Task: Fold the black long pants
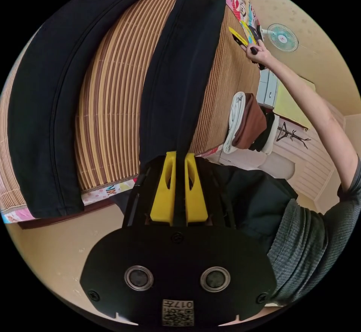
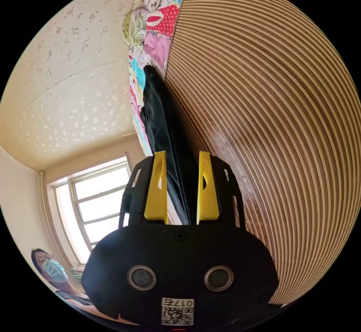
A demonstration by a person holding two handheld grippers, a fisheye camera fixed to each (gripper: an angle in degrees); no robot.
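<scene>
Left gripper (image 1: 179, 155) jaws clamp the pants (image 1: 180, 76) hem on the mat (image 1: 113, 106). Right gripper (image 2: 182, 159) jaws open, straddling pants (image 2: 161, 121).

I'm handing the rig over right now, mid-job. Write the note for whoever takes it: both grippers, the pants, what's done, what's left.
Left gripper: shut on the black long pants, fingers pinching one leg at its near end.
Right gripper: fingers apart around the pants' far edge, not clamped. In the left gripper view it sits at the far end of the same leg.
Pants: spread on the striped bamboo mat, legs apart, second leg hanging over the mat's near edge.
Done: pants laid out.
Left: close the right gripper, then probably bring one leg over the other and fold lengthwise.
</scene>
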